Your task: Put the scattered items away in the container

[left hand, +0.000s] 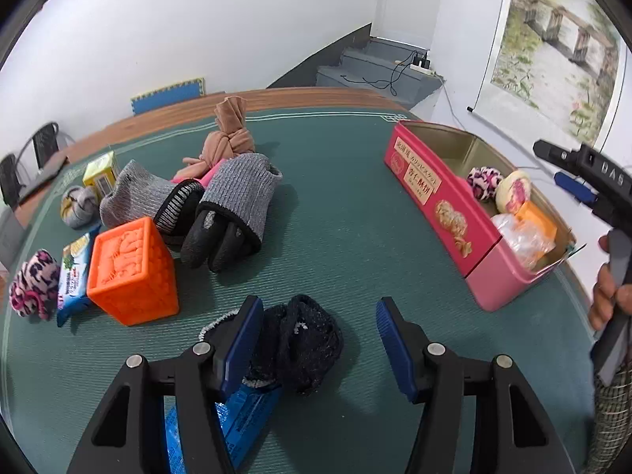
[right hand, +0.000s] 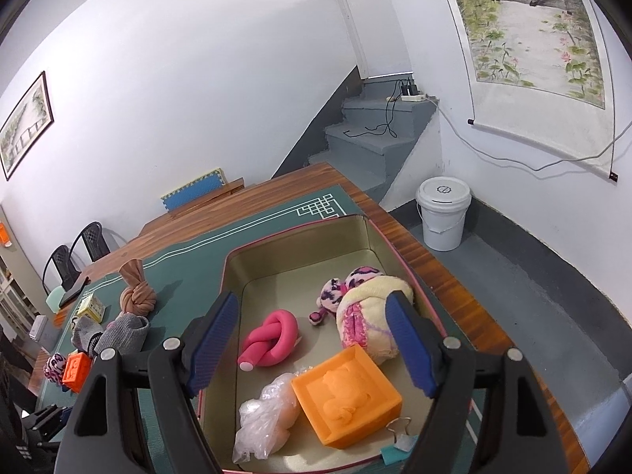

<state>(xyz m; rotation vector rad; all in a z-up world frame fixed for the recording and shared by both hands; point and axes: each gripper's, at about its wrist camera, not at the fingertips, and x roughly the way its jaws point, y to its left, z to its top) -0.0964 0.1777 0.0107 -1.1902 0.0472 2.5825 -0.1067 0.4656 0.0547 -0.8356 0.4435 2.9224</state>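
Note:
My left gripper (left hand: 319,304) is open low over the green mat. A black rolled sock (left hand: 308,343) lies between its fingers, against the left pad and well clear of the right one. A blue packet (left hand: 245,414) lies under the left finger. The pink tin (left hand: 434,197) stands to the right. My right gripper (right hand: 315,296) hangs open over the tin (right hand: 237,260) with nothing between its fingers. Inside lie a pink knotted tube (right hand: 272,335), an orange block (right hand: 347,395), a plastic bag (right hand: 264,414), a cream and pink roll (right hand: 371,316) and a leopard-print sock (right hand: 335,288).
On the mat to the left lie an orange cube (left hand: 132,272), grey gloves (left hand: 233,205), a snack packet (left hand: 73,276), a leopard sock ball (left hand: 31,284), a grey ball (left hand: 77,205), a yellow box (left hand: 100,172) and a tan knotted stocking (left hand: 227,138). A hand (left hand: 604,296) shows at the right edge.

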